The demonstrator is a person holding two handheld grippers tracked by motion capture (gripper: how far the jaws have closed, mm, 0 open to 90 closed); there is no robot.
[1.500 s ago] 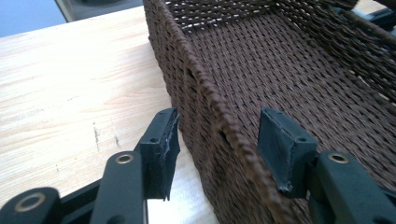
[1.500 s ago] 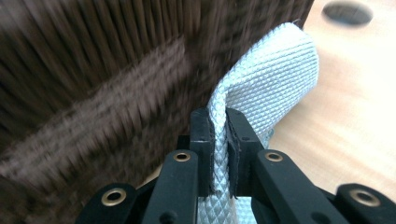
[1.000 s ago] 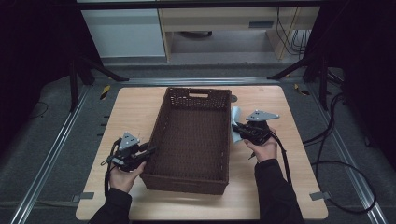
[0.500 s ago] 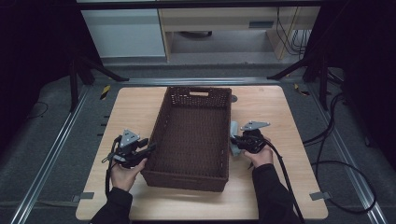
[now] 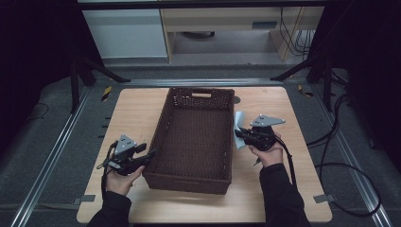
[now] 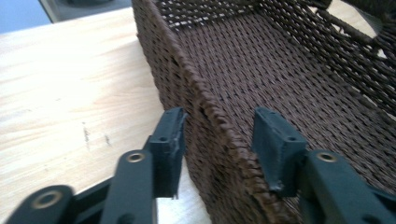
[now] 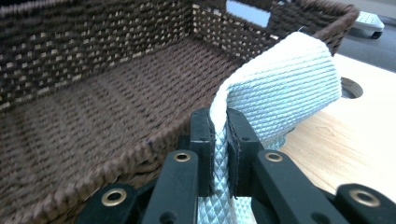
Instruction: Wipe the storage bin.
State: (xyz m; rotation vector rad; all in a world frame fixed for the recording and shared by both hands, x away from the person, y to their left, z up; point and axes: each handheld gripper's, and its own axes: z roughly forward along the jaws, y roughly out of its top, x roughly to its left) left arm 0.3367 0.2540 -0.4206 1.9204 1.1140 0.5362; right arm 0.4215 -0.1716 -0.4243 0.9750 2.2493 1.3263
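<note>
The right gripper [image 7: 219,154] pinches the folded pale ribbed cloth [image 7: 285,88]; it should clear the brown woven basket's [image 5: 196,137] rim. The left gripper's [image 6: 219,140] fingers, just opening, straddle the wall untouching.

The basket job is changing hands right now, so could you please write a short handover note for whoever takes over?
Left gripper: jaws have just been opening; they straddle the near left wall of the brown woven basket, pads off it.
Right gripper: shut on a folded pale blue-white cloth, held just outside the basket's right wall.
The basket stands on the wooden table; nothing lies inside it.
Done: cloth picked up.
Left, probably: carry the cloth over the rim, lay it in the basket and let go.
</note>
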